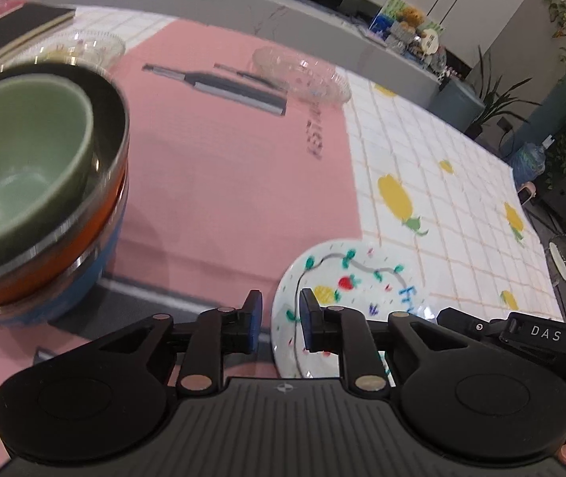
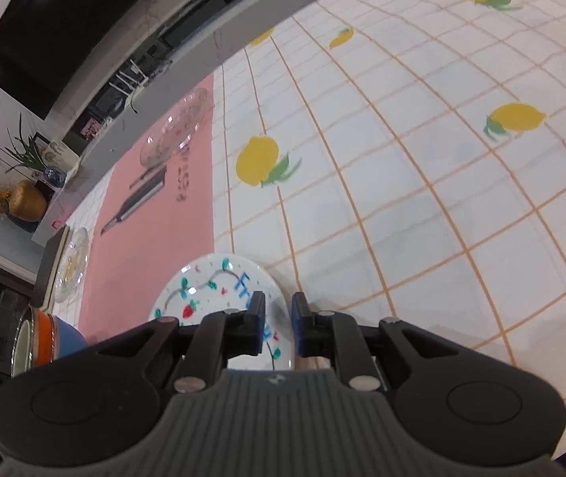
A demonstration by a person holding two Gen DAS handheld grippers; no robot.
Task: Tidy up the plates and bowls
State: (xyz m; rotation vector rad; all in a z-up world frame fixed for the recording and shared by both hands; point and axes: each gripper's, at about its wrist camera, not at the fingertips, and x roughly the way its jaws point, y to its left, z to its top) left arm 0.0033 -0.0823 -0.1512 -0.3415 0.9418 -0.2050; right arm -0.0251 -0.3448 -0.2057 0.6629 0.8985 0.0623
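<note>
Both the left gripper (image 1: pixel 281 320) and right gripper (image 2: pixel 279 324) stand slightly parted at the painted plate's (image 1: pixel 346 266) rim, gripping nothing.

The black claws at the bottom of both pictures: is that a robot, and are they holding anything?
No robot: a person holds a two-fingered tool in each hand, each with a camera looking along its fingers. One picture comes from the left gripper, the other from the right gripper. On the lemon tablecloth lie a painted plate, a stack of bowls and clear glass dishes. The plate's rim sits between both pairs of fingers, but neither seems to pinch it.
</note>
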